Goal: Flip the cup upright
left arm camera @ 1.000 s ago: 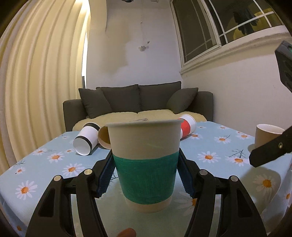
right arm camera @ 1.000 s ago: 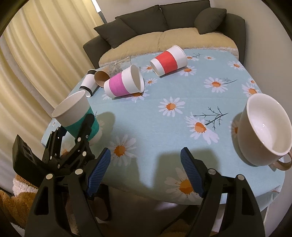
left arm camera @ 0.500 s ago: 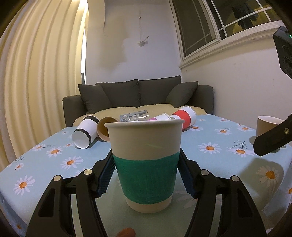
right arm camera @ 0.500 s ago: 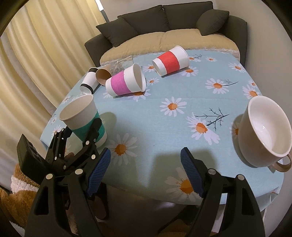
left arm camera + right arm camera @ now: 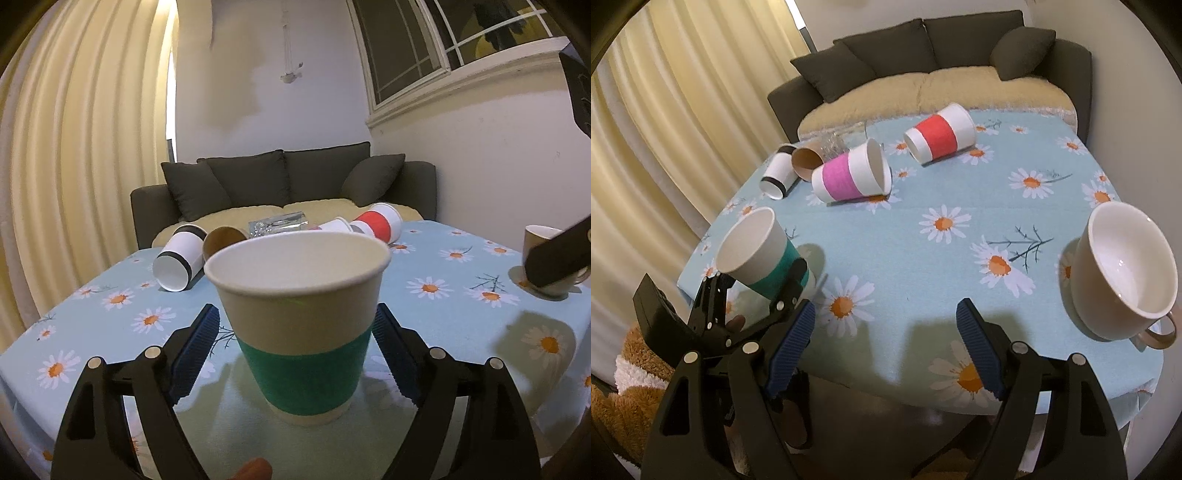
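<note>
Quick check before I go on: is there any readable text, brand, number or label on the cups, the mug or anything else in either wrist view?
None readable in either view.
green-banded cup: plain colour band, no print.
pink-banded cup, red-banded cup, black-banded cup: bands only, no lettering.
ceramic mug: blank.
silver foil packet: any print is too small and blurred to read.
tablecloth: daisy pattern, no words.

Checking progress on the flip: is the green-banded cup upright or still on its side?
Upright. The green-banded cup stands base down on the table, open rim up, between the open fingers of the left hand-held gripper.
</note>
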Demonstrator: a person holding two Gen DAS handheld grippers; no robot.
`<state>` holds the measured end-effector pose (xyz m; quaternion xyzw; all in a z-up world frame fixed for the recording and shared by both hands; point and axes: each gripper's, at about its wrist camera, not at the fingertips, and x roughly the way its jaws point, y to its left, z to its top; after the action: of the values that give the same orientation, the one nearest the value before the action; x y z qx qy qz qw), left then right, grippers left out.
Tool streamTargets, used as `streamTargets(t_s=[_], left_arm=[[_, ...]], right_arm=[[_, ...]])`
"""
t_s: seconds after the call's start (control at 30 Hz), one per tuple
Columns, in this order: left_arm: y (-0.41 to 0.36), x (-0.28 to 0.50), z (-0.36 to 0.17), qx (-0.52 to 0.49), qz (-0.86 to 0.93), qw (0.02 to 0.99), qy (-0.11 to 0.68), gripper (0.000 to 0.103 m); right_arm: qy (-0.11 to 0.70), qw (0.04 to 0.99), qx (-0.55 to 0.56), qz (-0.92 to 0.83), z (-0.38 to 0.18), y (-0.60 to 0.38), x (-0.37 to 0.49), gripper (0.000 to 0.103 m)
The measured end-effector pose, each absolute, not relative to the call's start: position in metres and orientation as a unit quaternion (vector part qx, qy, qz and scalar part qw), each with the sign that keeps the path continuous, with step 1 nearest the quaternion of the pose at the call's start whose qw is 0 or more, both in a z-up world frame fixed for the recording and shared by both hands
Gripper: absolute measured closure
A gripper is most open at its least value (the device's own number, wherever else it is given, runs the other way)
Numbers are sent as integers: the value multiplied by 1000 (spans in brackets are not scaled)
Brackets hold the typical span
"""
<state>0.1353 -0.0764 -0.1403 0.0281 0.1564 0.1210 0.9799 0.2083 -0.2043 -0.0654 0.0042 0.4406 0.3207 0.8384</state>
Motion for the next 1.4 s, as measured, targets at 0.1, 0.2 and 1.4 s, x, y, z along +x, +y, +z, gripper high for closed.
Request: streamTargets(t_s=[0.1, 0.2, 1.4], left_arm=[[-78, 127, -132, 30, 107, 981, 158, 17], [-79, 119, -123, 23, 95, 982, 160, 11], [4, 17, 21, -20, 18, 969, 244, 6]], right_arm=[[427, 842, 8, 329, -59, -205, 203, 23], [407, 848, 15, 340, -51, -209, 197, 22], [273, 885, -40, 375, 20, -201, 101, 8]])
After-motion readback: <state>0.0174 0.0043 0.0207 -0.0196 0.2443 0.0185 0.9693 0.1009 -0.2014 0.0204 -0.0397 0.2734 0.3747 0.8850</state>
